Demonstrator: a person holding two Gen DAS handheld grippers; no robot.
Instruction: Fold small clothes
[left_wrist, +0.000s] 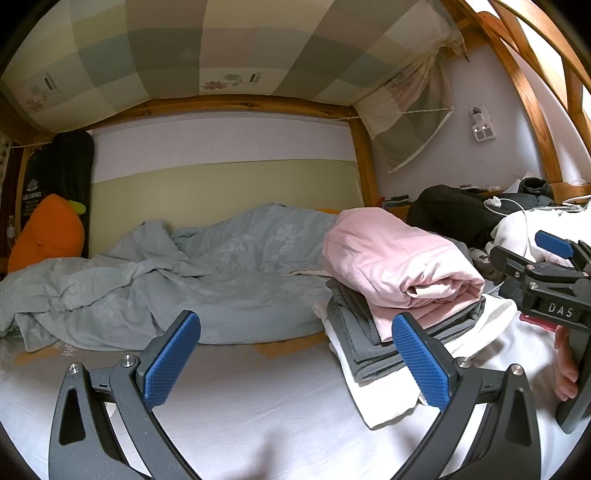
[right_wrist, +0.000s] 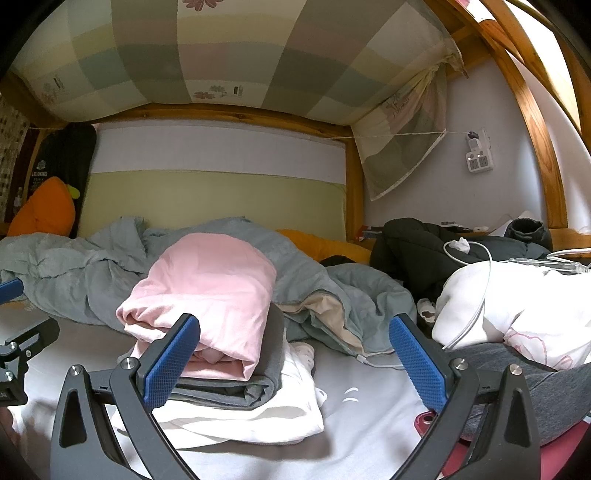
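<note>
A stack of folded clothes lies on the white bed sheet (left_wrist: 229, 398): a pink garment (left_wrist: 391, 258) (right_wrist: 207, 295) on top, a grey one (left_wrist: 362, 332) (right_wrist: 236, 391) under it, a white one (left_wrist: 373, 402) (right_wrist: 266, 417) at the bottom. My left gripper (left_wrist: 295, 360) stands open over bare sheet, its right finger just in front of the stack. My right gripper (right_wrist: 293, 360) is open too, with its left finger against the stack's front. In the left wrist view the right gripper (left_wrist: 543, 258) shows at the right edge, held by a hand (left_wrist: 565, 369).
A crumpled grey-blue duvet (left_wrist: 155, 280) fills the back of the bed. An orange plush (left_wrist: 48, 232) leans at the far left. Dark jackets (right_wrist: 417, 251), a white pillow (right_wrist: 517, 310) with a white cable (right_wrist: 476, 306) lie right. Grey cloth (right_wrist: 517, 384) and a red object (right_wrist: 428, 421) sit near right.
</note>
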